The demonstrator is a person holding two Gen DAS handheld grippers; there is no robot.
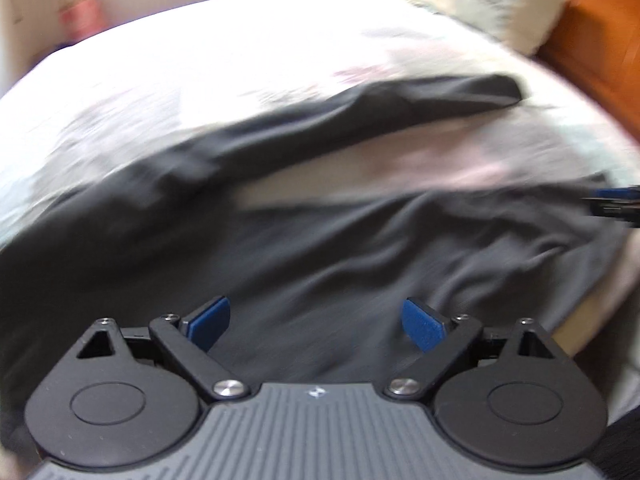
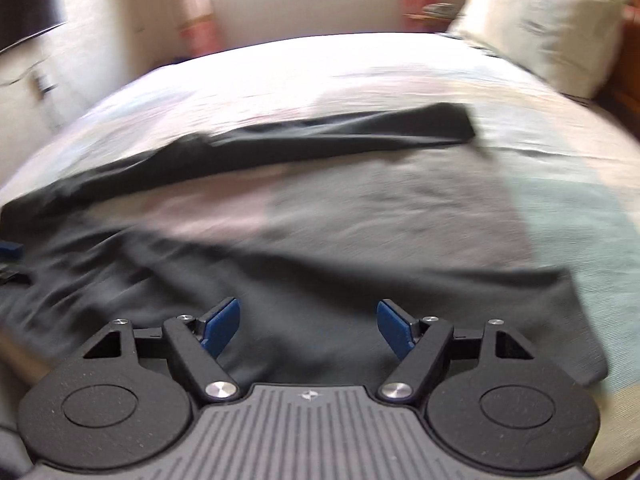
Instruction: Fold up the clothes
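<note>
Bed, dark trousers legs reaching toward pillow, both tools spread, empty.

The dark trousers were matt, soft cloth; the bed sheet pale woven cloth; the headboard glossy wood.

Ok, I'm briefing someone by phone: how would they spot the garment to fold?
Find the bed with the pale cover and a cream pillow by its headboard. Spread across its near half lies the dark grey garment, one long strip reaching toward the pillow. It is the only dark cloth on the light bedding.
</note>
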